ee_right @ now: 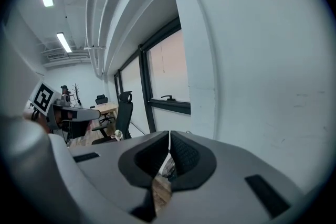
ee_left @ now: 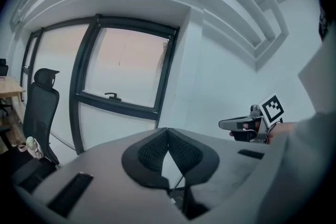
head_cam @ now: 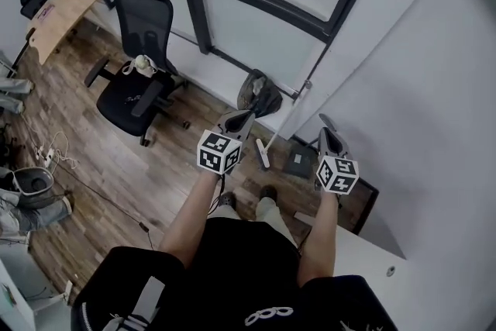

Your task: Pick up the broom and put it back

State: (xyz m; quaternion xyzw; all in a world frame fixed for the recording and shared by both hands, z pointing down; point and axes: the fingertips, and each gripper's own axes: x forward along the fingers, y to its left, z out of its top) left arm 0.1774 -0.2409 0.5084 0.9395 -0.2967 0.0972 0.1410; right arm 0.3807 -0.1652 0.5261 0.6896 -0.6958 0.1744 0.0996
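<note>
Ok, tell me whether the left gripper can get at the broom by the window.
Probably yes: the broom stands just beyond the left gripper, with only bare floor between them. Its jaws are shut, so they must open first.

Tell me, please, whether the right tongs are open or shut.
Shut: the right tongs meet at their tips, with nothing between them.

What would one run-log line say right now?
left claw: shut, empty | right claw: shut, empty | broom: by wall, not held

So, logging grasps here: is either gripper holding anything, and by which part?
Nothing is held: the left gripper and the right gripper both have their jaws closed together, empty.
</note>
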